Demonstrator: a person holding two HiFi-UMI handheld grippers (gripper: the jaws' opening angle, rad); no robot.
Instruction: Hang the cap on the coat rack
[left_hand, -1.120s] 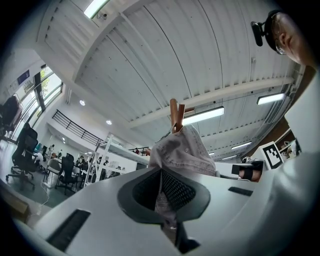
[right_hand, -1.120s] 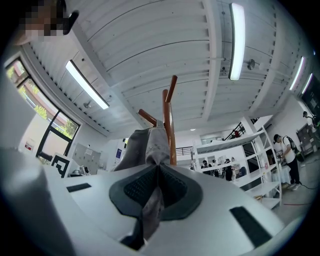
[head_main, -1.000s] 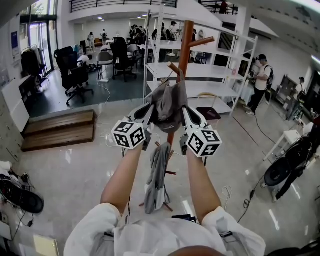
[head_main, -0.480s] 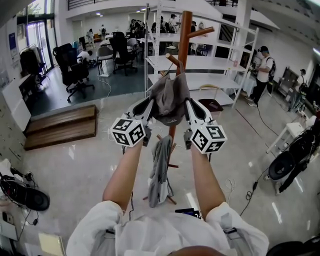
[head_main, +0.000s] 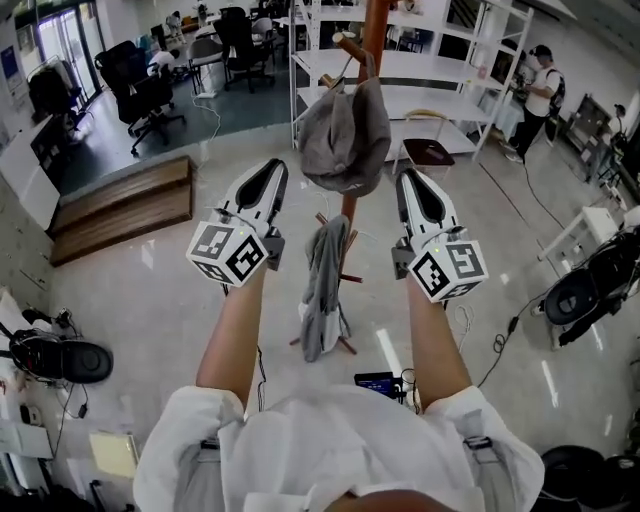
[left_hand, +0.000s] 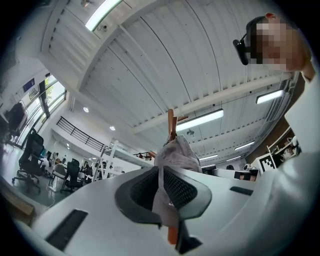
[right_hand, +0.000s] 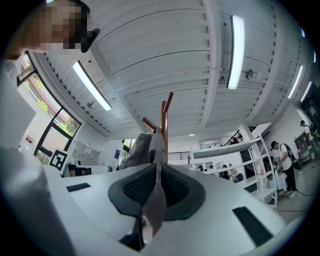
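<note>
cap (head_main: 340, 140) hangs on coat rack (head_main: 375, 28); left gripper (head_main: 272, 168) and right gripper (head_main: 410, 178) jaws narrowly apart, empty.

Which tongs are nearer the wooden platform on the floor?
Left. The left tongs are right of the platform; the right tongs lie beyond the coat rack.

I see a glossy pale floor (head_main: 150, 300), white shelving (head_main: 440, 70) behind, black office chairs (head_main: 140, 90) far left, a low wooden platform (head_main: 120, 205), and strip lights (right_hand: 235, 50) on a ribbed white ceiling (right_hand: 165, 55).
</note>
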